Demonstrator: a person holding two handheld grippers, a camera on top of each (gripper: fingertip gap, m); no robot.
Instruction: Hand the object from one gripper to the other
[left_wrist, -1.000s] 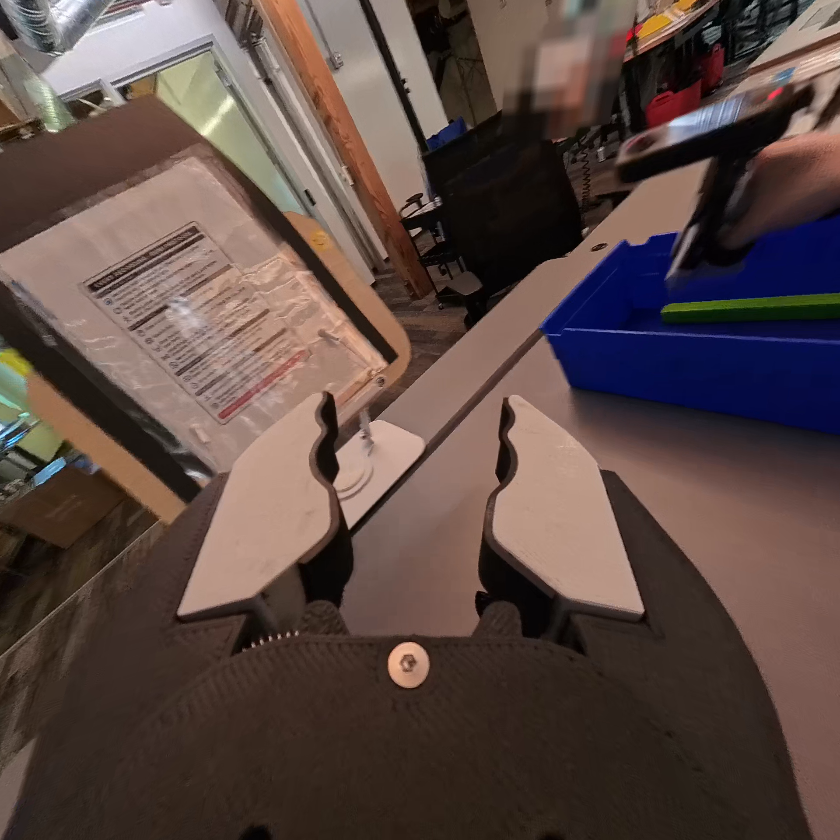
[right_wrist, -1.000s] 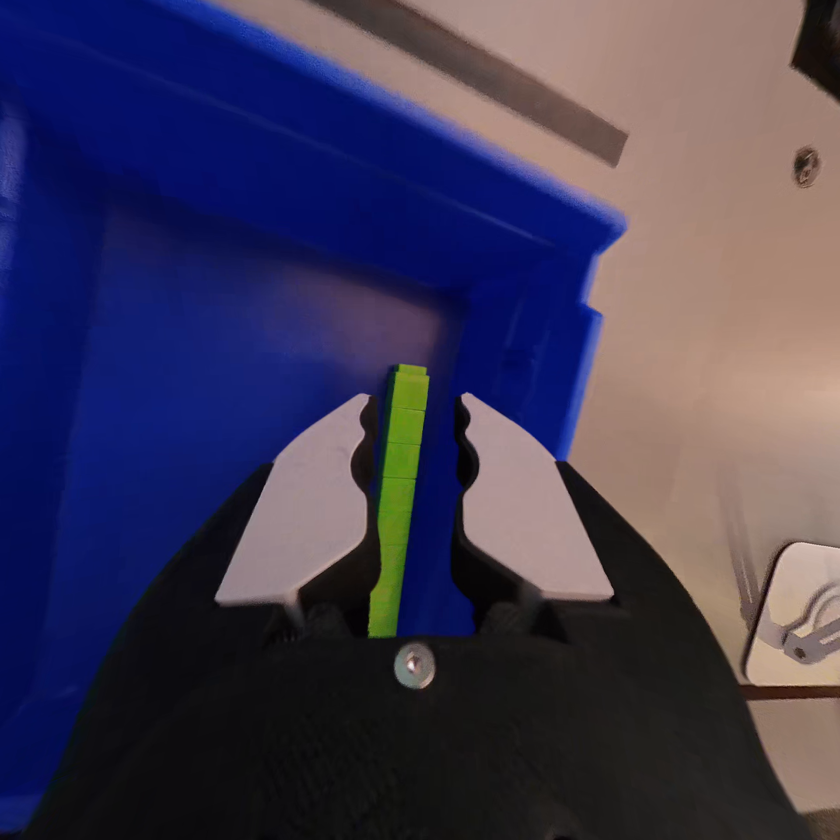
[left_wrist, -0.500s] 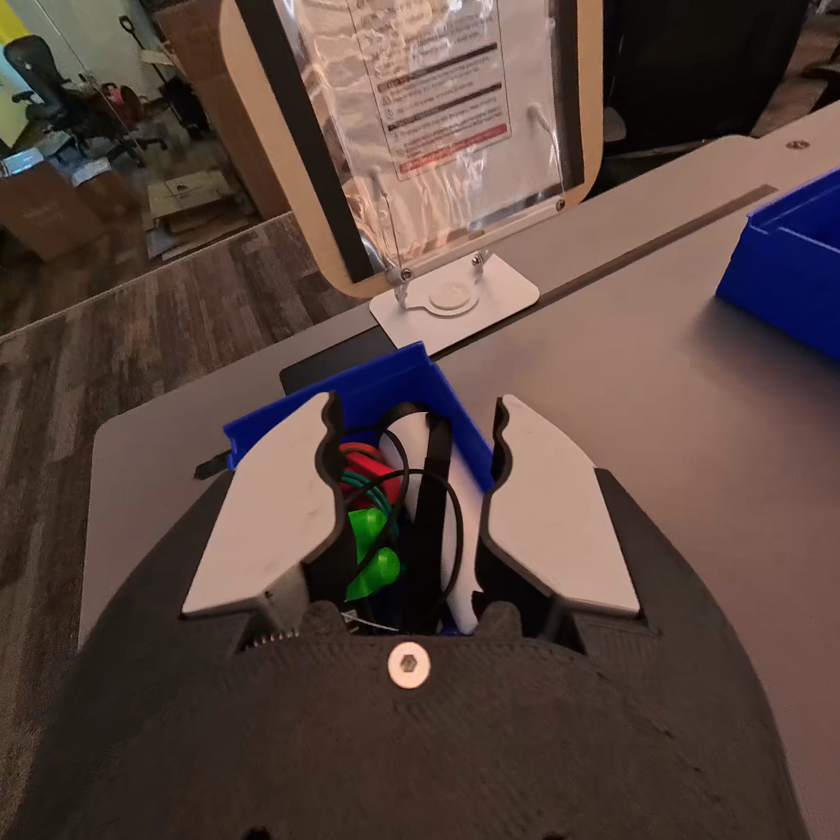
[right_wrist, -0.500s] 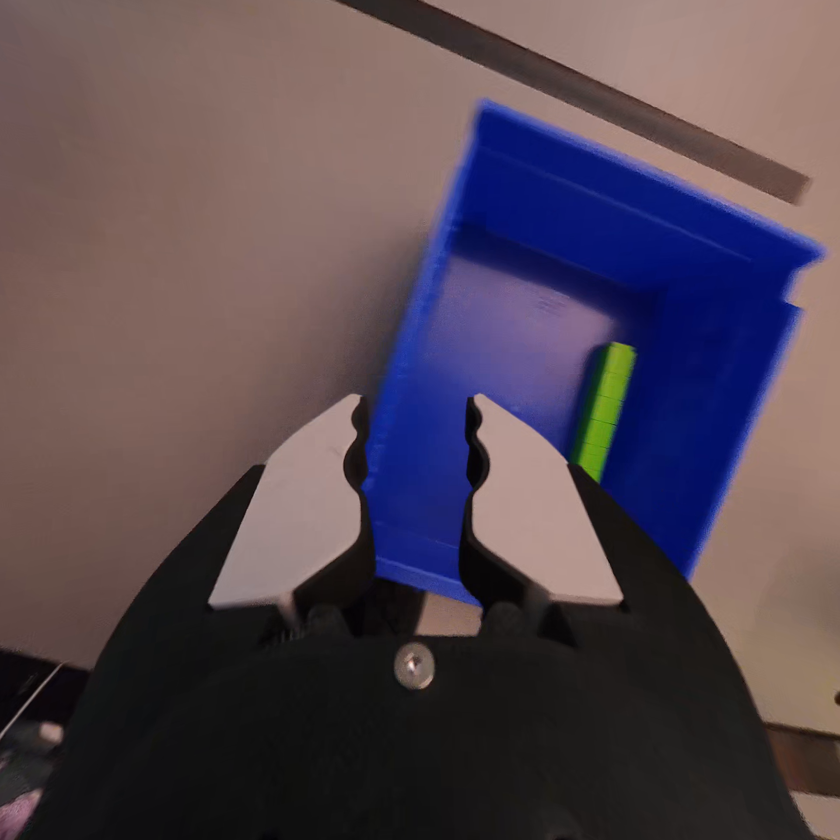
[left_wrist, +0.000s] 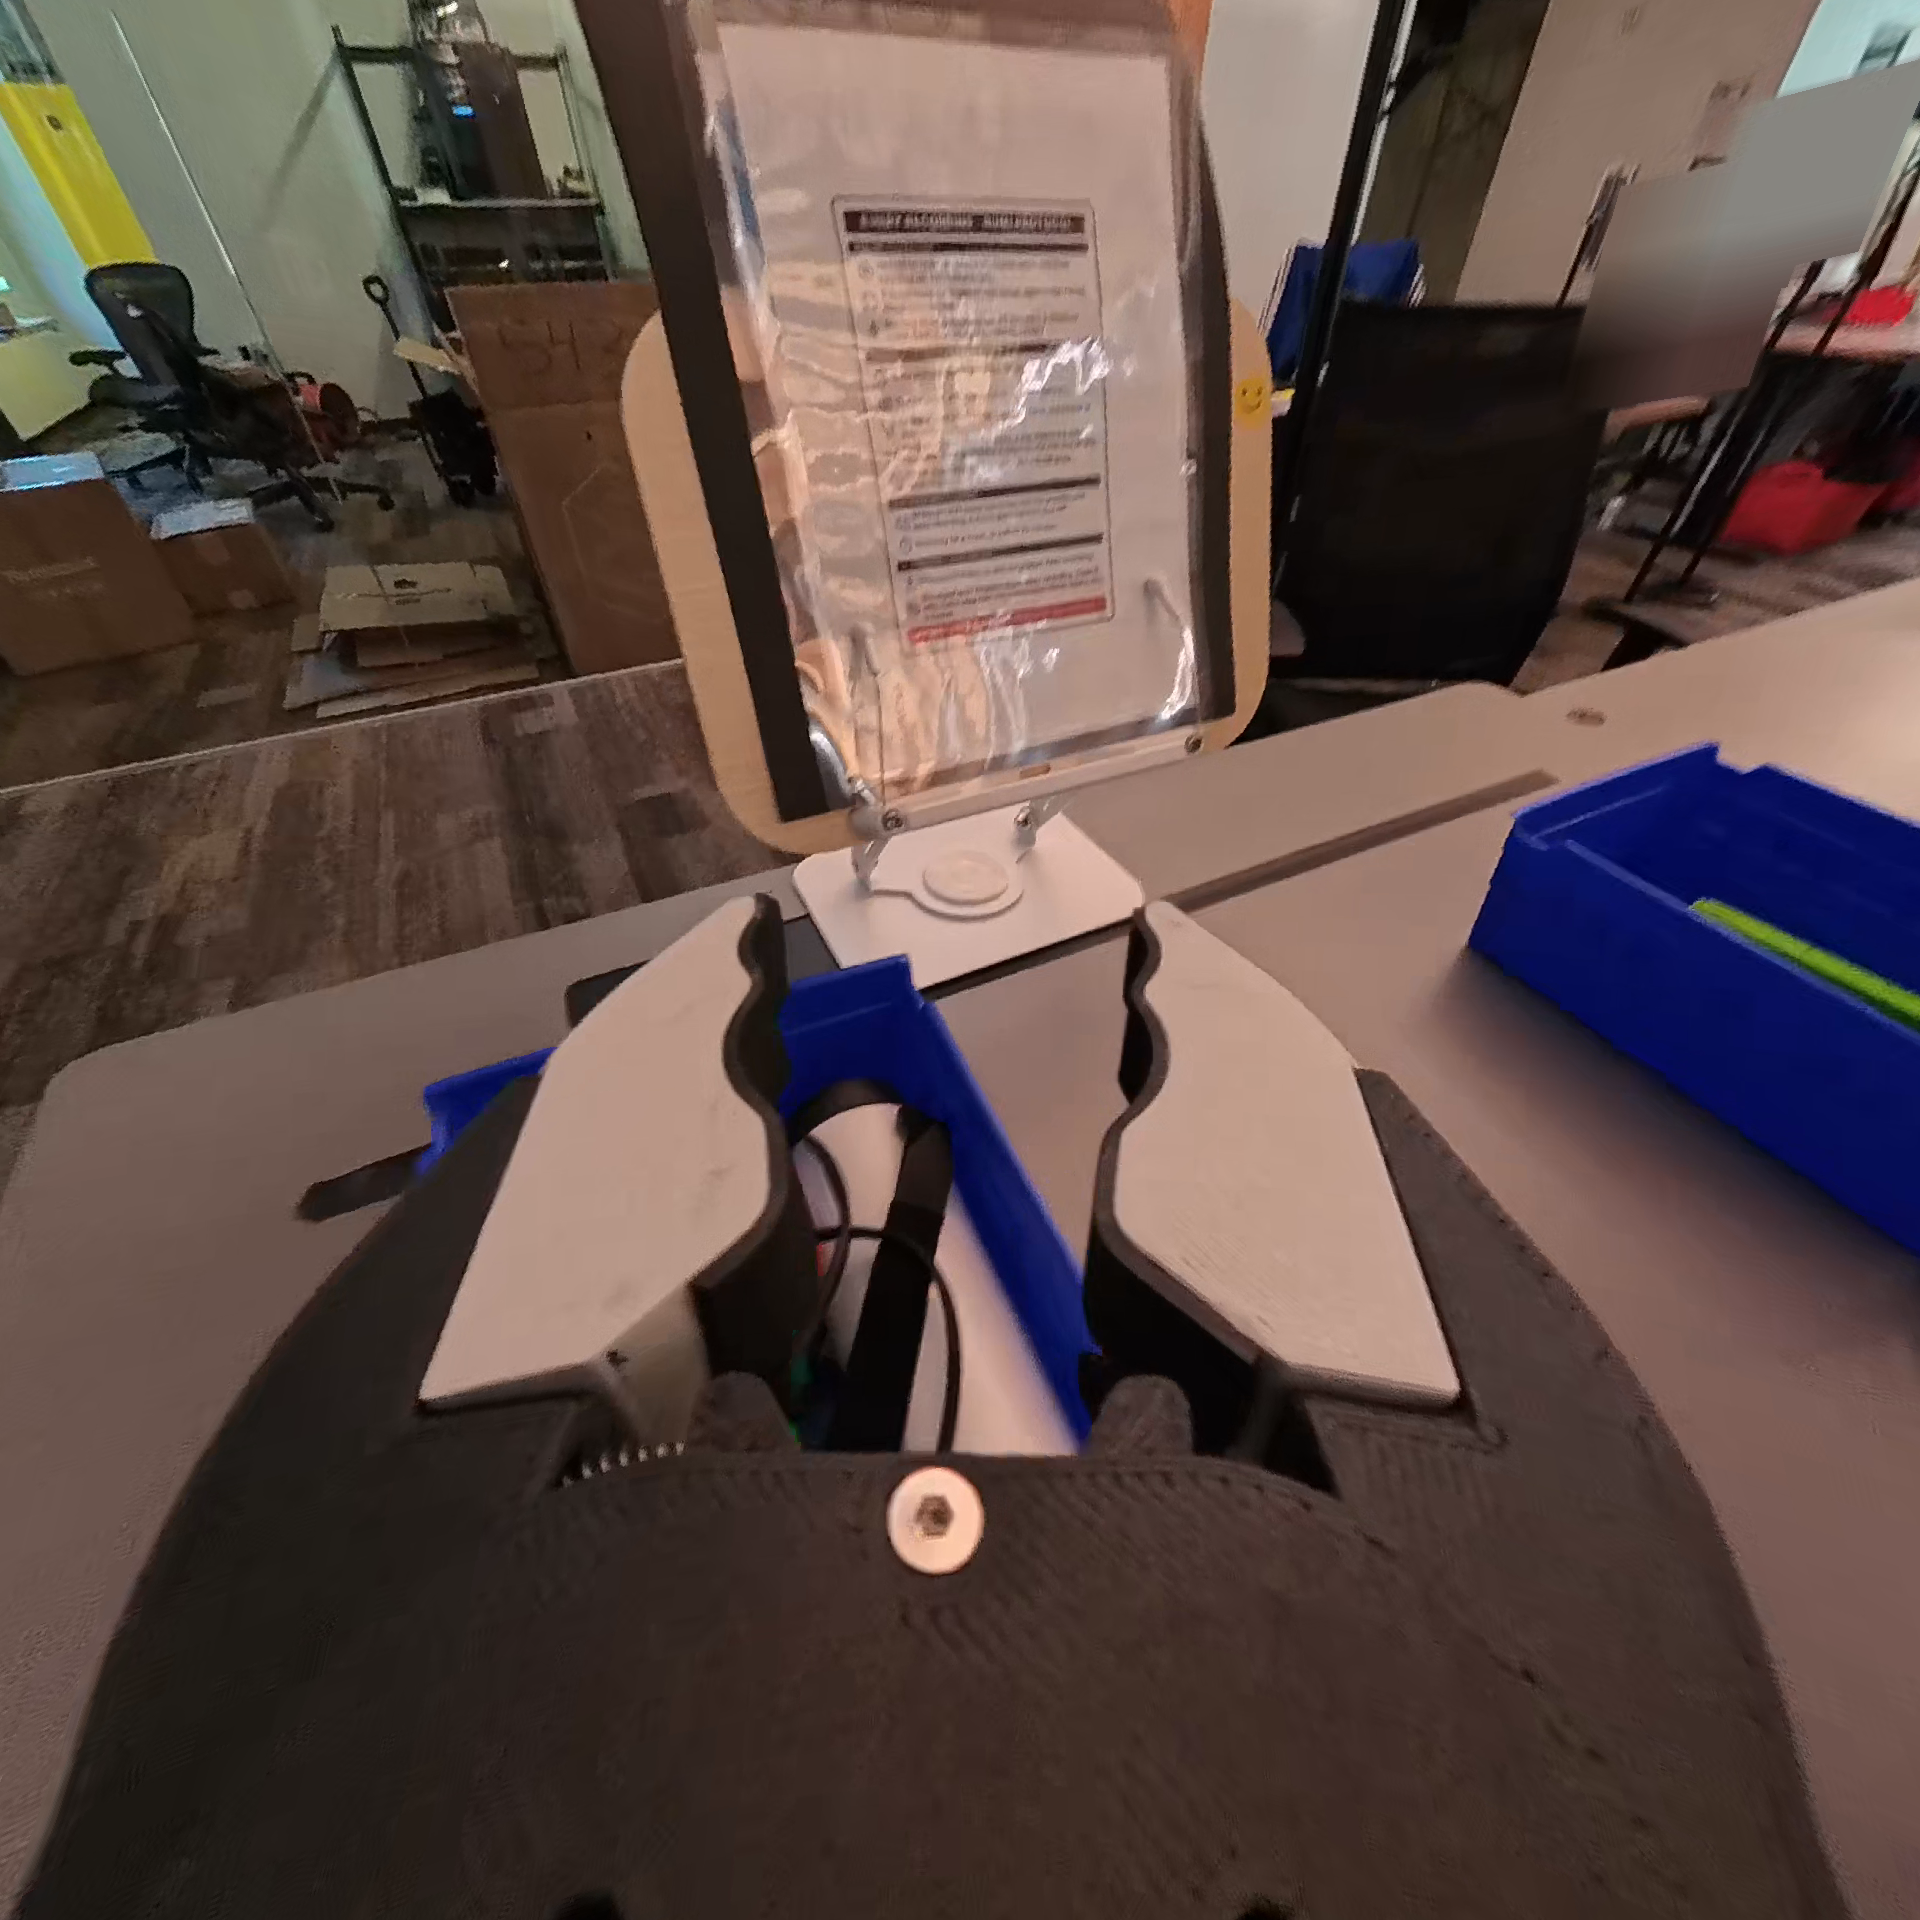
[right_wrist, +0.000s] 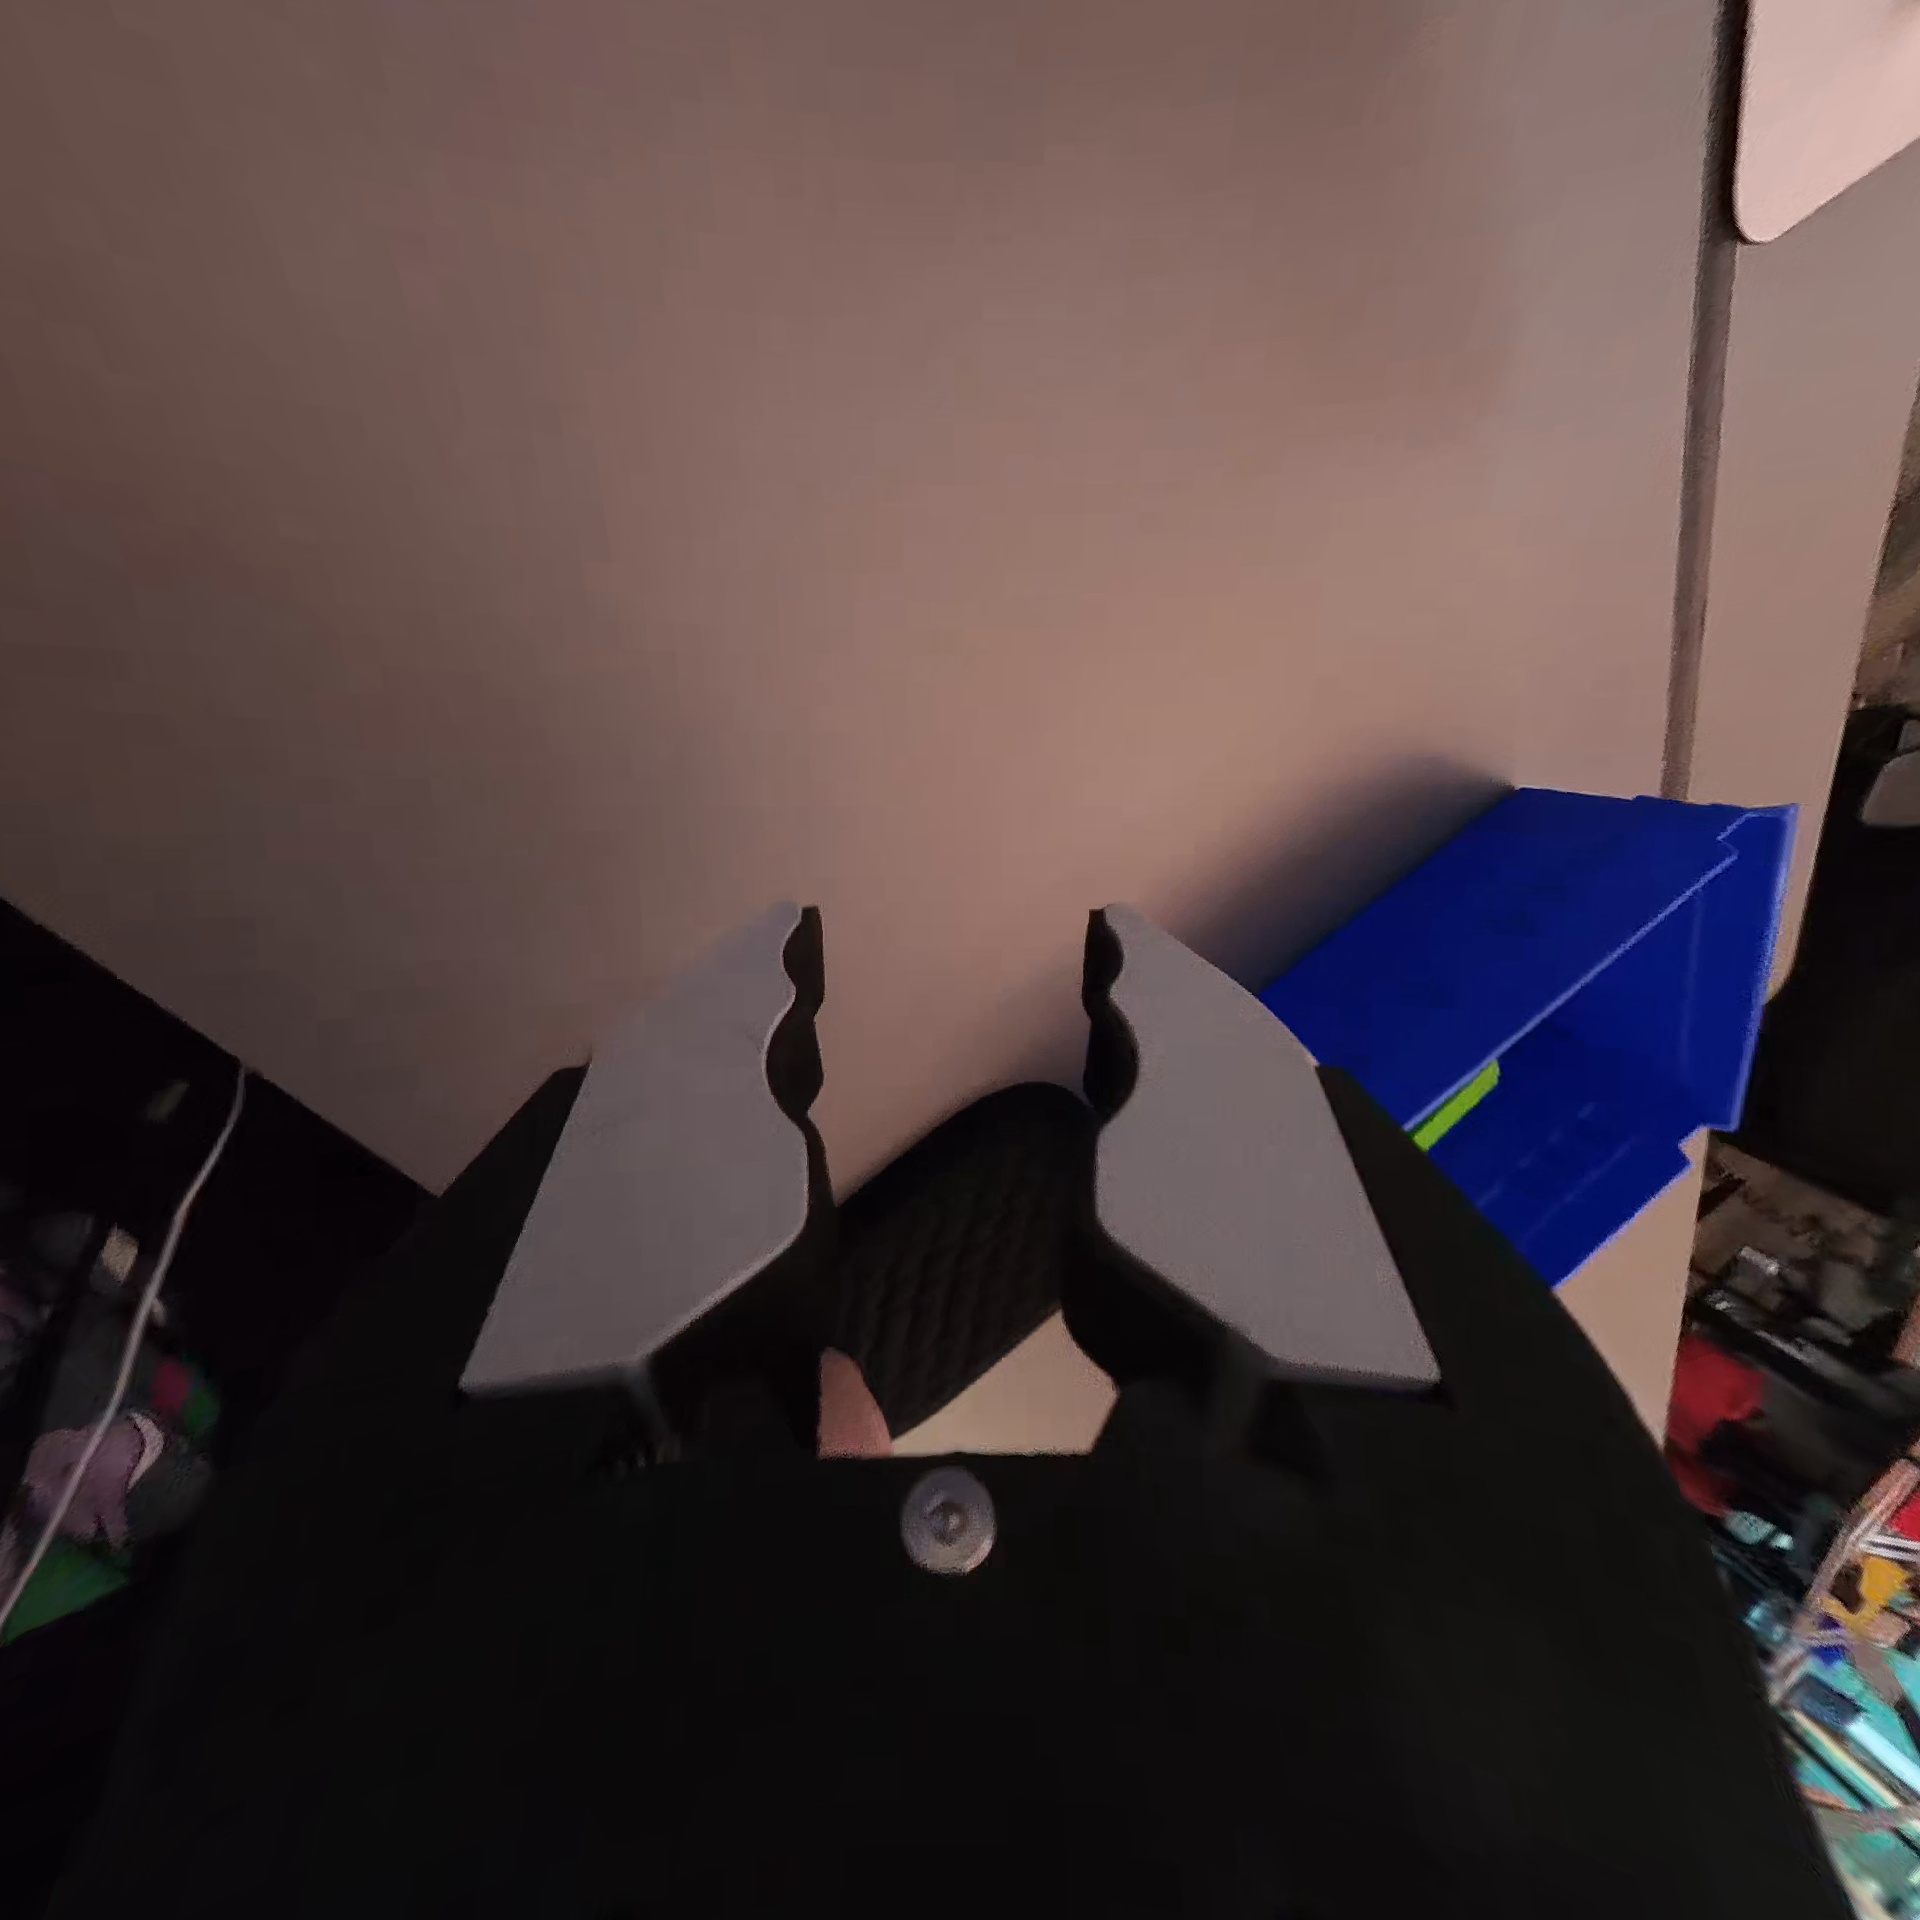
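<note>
Left hand-held gripper (left_wrist: 951, 997): gaping wide, gripping nothing, hovering over cluttered blue bin (left_wrist: 977, 1081). Right hand-held gripper (right_wrist: 951, 971): likewise gaping, empty-fingered.

Behind the sign stand (left_wrist: 977, 499) at the far edge of the grey table (left_wrist: 1621, 1288), dark wood-look flooring (left_wrist: 312, 831) runs to flattened cardboard boxes (left_wrist: 416, 634), a black office chair (left_wrist: 177, 364), metal shelving (left_wrist: 488, 156) and white walls (left_wrist: 239, 145).
</note>
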